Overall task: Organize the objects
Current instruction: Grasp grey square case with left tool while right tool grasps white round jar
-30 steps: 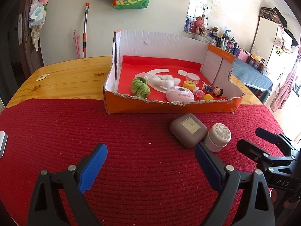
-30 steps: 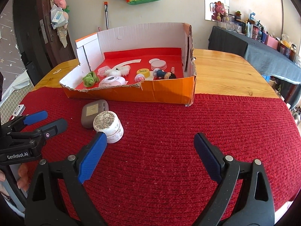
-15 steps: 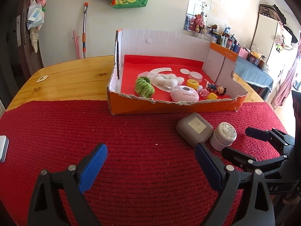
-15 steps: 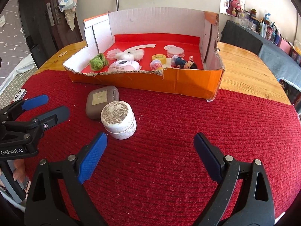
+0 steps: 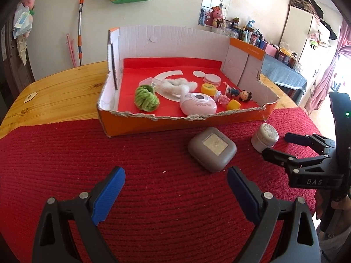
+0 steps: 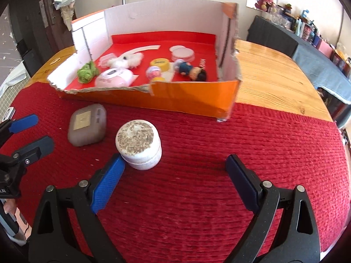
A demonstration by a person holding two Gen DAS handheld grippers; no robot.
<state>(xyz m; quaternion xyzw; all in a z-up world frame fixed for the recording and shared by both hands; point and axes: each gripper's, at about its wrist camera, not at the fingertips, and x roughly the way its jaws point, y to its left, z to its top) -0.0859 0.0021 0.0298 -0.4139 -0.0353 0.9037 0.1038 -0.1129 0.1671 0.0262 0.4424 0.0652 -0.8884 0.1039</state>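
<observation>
A grey rounded case [image 5: 212, 149] [image 6: 87, 127] and a white round jar [image 5: 264, 137] [image 6: 138, 143] lie on the red mat, just in front of an orange cardboard box [image 5: 175, 125] [image 6: 193, 96]. My right gripper [image 6: 175, 166] [image 5: 283, 145] is open. Its left fingertip is just short of the jar, and nothing sits between the pads. My left gripper [image 5: 175, 182] [image 6: 33, 132] hangs open over the mat, with the case ahead of its right finger.
The box holds a green yarn ball [image 5: 146, 98], a pink oval device [image 5: 198, 107], white fluff, a yellow lid, a doll and other small items. Bare wooden table [image 6: 274, 76] lies right of and behind the box. A small flat device [image 6: 8, 112] rests at the mat's left edge.
My right gripper has moved forward toward the jar and box, so both look larger. A gap now shows between jar and case. The left gripper has barely shifted.
</observation>
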